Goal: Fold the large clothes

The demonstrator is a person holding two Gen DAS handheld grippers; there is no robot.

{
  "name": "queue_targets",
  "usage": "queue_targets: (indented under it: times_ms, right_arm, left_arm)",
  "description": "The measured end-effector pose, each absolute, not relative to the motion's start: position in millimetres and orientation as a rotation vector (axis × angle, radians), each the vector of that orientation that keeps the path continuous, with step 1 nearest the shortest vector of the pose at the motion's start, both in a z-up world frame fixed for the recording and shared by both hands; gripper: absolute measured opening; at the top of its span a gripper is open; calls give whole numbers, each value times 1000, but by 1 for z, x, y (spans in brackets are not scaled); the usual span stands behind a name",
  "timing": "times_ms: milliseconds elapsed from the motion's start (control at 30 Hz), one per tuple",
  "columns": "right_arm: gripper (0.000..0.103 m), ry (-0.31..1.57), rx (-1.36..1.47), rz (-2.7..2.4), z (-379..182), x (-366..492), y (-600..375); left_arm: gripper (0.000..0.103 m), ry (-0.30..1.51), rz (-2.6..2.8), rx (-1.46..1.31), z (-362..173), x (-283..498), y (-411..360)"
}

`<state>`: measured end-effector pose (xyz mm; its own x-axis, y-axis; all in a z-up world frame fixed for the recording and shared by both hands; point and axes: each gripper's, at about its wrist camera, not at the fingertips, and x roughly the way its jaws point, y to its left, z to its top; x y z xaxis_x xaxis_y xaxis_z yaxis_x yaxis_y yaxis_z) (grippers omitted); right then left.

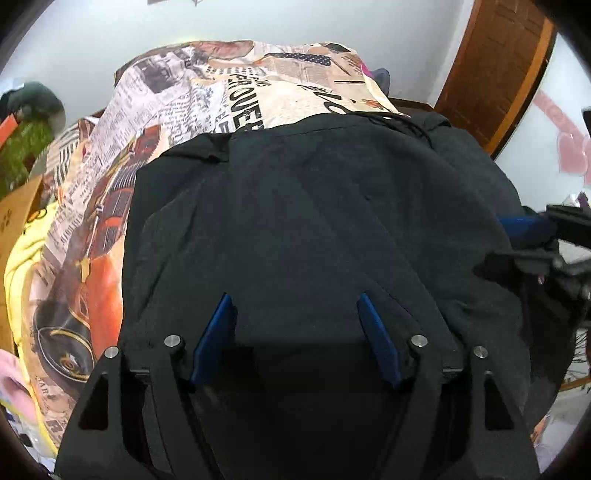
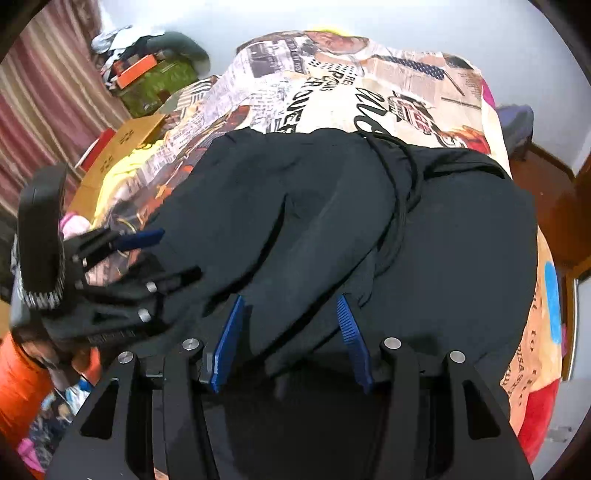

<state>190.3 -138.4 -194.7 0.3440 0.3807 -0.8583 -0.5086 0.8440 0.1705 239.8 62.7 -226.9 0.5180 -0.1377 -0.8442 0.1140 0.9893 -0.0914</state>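
Nearest, both tools stand with their blue fingers spread apart and nothing pinched between them. The left tool point(image 1: 297, 299) hovers low over the near part of the black garment point(image 1: 314, 206), and the right tool point(image 2: 291, 301) hangs over the same cloth a little to its side; each shows in the other's view, close alongside. My guess is they are held wide and low like this to take hold of the near edge or to press a fold flat, though neither is visibly touching cloth yet.

Just past the fingers, the garment lies spread on the bed, covering most of the near half. It is plain black, soft and matte. On the left side it looks fairly smooth, with shallow creases; from the right view a thick fold ridge point(image 2: 332, 236) runs up its middle, with a drawstring cord point(image 2: 400, 184) trailing along it. So it seems partly folded, not finished.

Beyond it, the newsprint-patterned bedcover point(image 1: 229, 96) shows bare, then the pale wall point(image 1: 110, 33). A cardboard box point(image 2: 129, 136) and clutter sit off the bed's left side
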Motion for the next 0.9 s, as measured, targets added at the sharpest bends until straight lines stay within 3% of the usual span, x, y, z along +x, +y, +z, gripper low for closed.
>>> queue_targets:
  times_ms: [467, 900]
  right_arm:
    - [49, 938, 41, 441, -136, 218, -216]
    - [49, 996, 152, 252, -160, 255, -286]
  left_arm:
    - [70, 854, 71, -70, -151, 259, 167]
    - [70, 1019, 79, -414, -239, 308, 256]
